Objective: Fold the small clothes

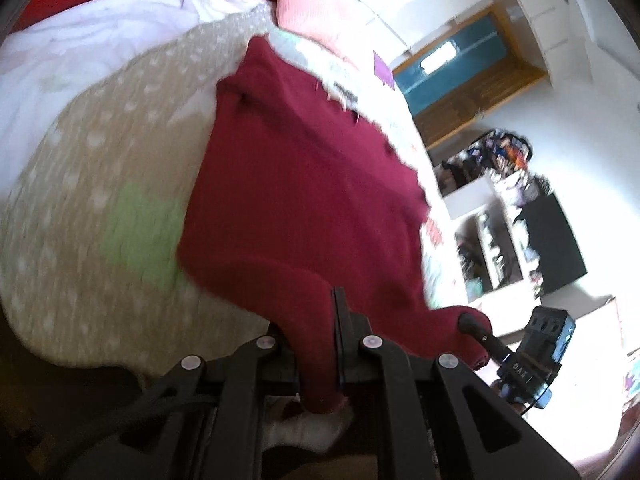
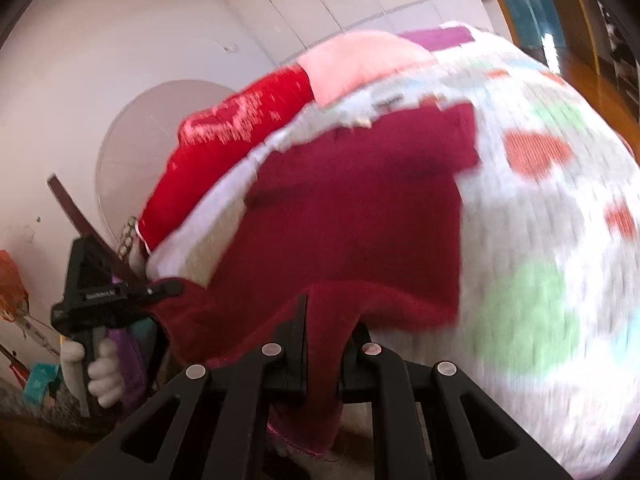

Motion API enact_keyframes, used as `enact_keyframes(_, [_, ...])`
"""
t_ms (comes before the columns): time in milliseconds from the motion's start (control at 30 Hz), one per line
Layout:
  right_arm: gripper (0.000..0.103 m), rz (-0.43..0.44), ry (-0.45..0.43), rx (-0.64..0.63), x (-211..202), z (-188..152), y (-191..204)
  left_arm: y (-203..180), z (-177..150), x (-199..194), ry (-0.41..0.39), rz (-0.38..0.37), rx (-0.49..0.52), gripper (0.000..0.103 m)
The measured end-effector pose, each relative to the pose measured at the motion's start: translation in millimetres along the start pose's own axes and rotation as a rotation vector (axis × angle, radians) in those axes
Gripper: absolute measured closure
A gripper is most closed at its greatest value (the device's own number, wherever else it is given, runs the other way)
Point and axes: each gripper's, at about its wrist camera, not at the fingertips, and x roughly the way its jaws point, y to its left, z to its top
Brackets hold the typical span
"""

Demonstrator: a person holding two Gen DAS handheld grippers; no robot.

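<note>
Both grippers at the near hem of a small garment, wrist views. The left gripper (image 1: 320, 344) has its jaws clamped on one near corner of the maroon sweater (image 1: 312, 184); a tongue of knit passes between them and hangs out below. The right gripper (image 2: 324, 344) has its jaws clamped on the other near corner in the same way. In the left view the right gripper's fingertip is seen pinching the cloth just off to the right, so the two holds sit side by side along one edge. From that edge the sweater runs straight away from both sets of jaws, its long axis pointing forward along the fingers, and its body lies spread on the quilted bedspread (image 2: 532, 264) of the bed (motion blur hides the far edge). Neither arm is clearly nearer; both hold the same hem. Judged from this, the fold depends on carrying the held edge forward over the body toward the far end, beside the red pillow (image 2: 224, 148) and pink pillow (image 1: 316, 4).
</note>
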Motion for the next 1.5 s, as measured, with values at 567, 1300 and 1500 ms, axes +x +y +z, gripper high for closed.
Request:
enact_keyframes(567, [0.093, -0.052, 0.007, 0.254, 124, 166, -80, -7, 191, 117, 0.036, 0.095, -0.047, 0.092])
enact_keyframes(1300, [0.025, 0.133, -0.16, 0.728, 147, 186, -168, 28, 269, 115, -0.062, -0.15, -0.356, 0.045])
enact_keyframes(1500, [0.025, 0.047, -0.133, 0.564, 120, 171, -145, 30, 254, 99, -0.038, 0.014, -0.285, 0.043])
